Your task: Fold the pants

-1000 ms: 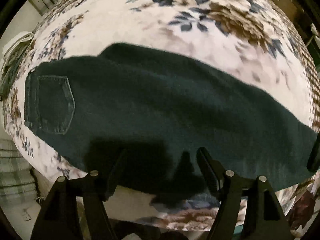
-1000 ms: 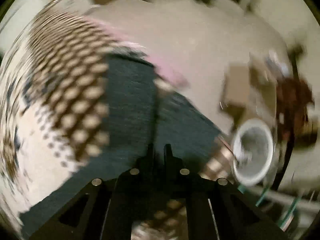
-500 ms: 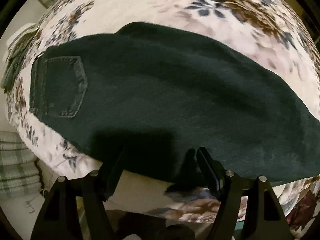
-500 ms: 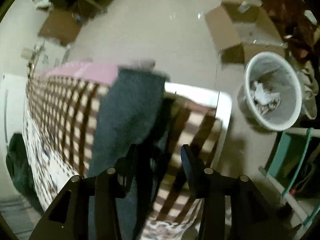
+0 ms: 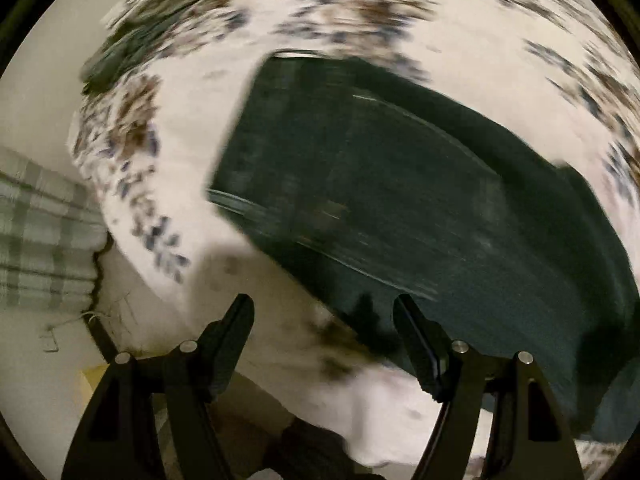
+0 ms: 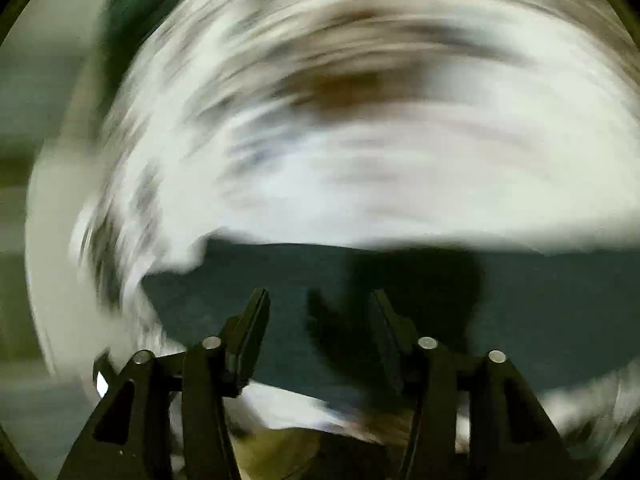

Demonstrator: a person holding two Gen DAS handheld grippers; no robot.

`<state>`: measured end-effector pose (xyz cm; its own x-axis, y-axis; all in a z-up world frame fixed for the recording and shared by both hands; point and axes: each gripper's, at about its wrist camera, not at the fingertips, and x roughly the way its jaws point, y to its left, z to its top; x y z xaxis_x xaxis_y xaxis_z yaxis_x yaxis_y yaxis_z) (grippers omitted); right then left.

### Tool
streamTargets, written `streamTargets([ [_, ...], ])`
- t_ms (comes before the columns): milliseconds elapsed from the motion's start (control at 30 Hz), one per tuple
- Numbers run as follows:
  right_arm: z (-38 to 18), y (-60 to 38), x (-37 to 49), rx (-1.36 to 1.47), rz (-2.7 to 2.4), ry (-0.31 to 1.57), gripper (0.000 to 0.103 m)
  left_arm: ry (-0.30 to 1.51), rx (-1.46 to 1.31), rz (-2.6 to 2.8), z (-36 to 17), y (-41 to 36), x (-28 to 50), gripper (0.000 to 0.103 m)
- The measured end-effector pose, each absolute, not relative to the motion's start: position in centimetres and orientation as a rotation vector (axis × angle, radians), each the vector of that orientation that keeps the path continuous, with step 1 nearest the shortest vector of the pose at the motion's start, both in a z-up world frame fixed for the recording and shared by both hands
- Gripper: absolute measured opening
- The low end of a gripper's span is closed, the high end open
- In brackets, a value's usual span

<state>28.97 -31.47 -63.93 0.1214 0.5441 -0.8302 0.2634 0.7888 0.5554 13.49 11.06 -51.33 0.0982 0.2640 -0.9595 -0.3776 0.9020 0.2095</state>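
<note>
Dark green pants lie flat on a floral bedspread, waistband toward the upper left in the blurred left wrist view. My left gripper is open and empty, just above the pants' near edge. In the heavily blurred right wrist view the pants form a dark band across the lower frame. My right gripper is open and empty over that cloth.
A dark garment lies at the bed's far left corner. A green plaid cloth hangs at the left beside the bed. The bed's near edge and the floor show below the left gripper.
The right gripper opened, let go of the pant leg and swung round from the floor side to face the bed. The left gripper shifted left toward the waistband end, staying open.
</note>
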Motion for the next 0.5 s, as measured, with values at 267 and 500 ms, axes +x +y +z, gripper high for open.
streamTargets([
  [267,-70.6,-16.1,40.5,0.243,0.342,1.721,0.037,1.434,-0.171,0.536,-52.7,17.4,13.9,0.070],
  [500,-66.5,-21.2,42.1,0.379,0.130,1.505,0.000,1.478,-0.228,0.532,-53.6,20.3,14.2,0.070],
])
